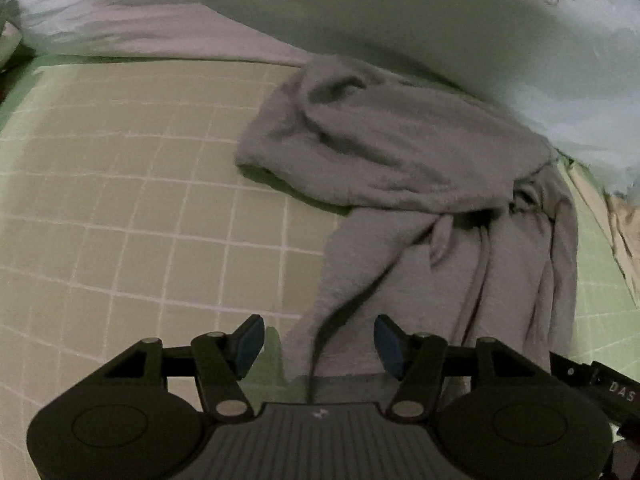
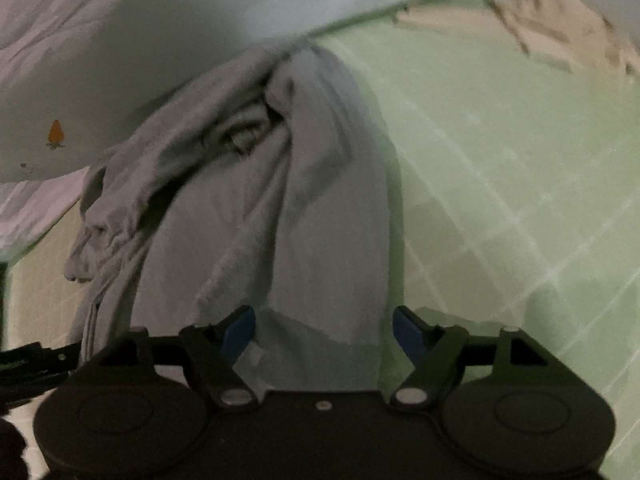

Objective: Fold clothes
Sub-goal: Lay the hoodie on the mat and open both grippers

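Observation:
A crumpled grey garment (image 1: 400, 168) lies on a green checked sheet (image 1: 120, 200). It is bunched at the far end and stretches toward both grippers. My left gripper (image 1: 319, 346) is open, its blue pads either side of the garment's near edge. In the right wrist view the same garment (image 2: 280, 220) runs down to my right gripper (image 2: 324, 334), which is open with the cloth's near end between its pads. I cannot tell if the pads touch the cloth.
A pale quilt with carrot prints (image 1: 360, 12) lies behind the garment. A lilac cloth (image 1: 140, 28) lies at the far left. A beige cloth (image 2: 540, 28) lies at the far right. The other gripper's black body (image 1: 600, 388) shows at the right edge.

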Motion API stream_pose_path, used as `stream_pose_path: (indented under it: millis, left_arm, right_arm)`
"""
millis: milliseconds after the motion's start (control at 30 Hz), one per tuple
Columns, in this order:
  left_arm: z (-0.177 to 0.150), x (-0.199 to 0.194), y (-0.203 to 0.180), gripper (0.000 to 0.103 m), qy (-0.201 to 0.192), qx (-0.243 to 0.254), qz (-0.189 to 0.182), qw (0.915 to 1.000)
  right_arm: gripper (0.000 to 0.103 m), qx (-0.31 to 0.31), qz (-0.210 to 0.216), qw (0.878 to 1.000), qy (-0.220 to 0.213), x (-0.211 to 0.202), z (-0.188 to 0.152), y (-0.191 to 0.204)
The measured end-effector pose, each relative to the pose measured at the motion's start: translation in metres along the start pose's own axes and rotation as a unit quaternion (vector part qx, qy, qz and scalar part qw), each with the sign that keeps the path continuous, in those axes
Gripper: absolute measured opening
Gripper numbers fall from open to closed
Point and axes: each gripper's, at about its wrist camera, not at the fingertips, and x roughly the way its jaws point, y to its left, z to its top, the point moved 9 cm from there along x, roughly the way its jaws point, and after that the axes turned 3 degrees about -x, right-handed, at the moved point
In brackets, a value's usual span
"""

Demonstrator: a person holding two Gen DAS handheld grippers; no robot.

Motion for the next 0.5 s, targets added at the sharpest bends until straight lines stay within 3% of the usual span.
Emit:
stream_pose_path:
  millis: [33,100,167,300,400,500]
  left_arm:
    - [-0.001,0.003,-0.002,0.042,0.003,-0.003,0.000,1.0000]
    - [-0.004,0.006,-0.001,0.009,0.010,-0.009,0.005,0.9999]
    - [-0.007,0.006,0.001,0.001,0.007,-0.006,0.029,0.9995]
    - [-0.004,-0.004,0.010,0.001,-0.017,-0.016,0.056,0.9981]
    - [0.000,-0.016,0.019,0.002,-0.035,-0.028,0.073,0.9964]
    - [-0.002,-0.028,0.027,0.002,-0.050,-0.042,0.091,0.9938]
  right_arm:
    - [0.069,0.010,0.013,1.000,0.005,0.000,-0.002,-0.002]
    - [0.041,0.027,0.044,0.999,0.009,-0.002,-0.005,-0.005]
    - [0.014,0.012,0.061,0.998,0.000,-0.009,-0.005,-0.007]
    - [0.011,-0.038,0.062,0.996,-0.052,-0.040,0.006,-0.017]
    - [0.010,-0.107,0.004,0.989,-0.106,-0.067,0.025,-0.037]
    - [0.010,-0.154,-0.067,0.973,-0.158,-0.091,0.056,-0.073]
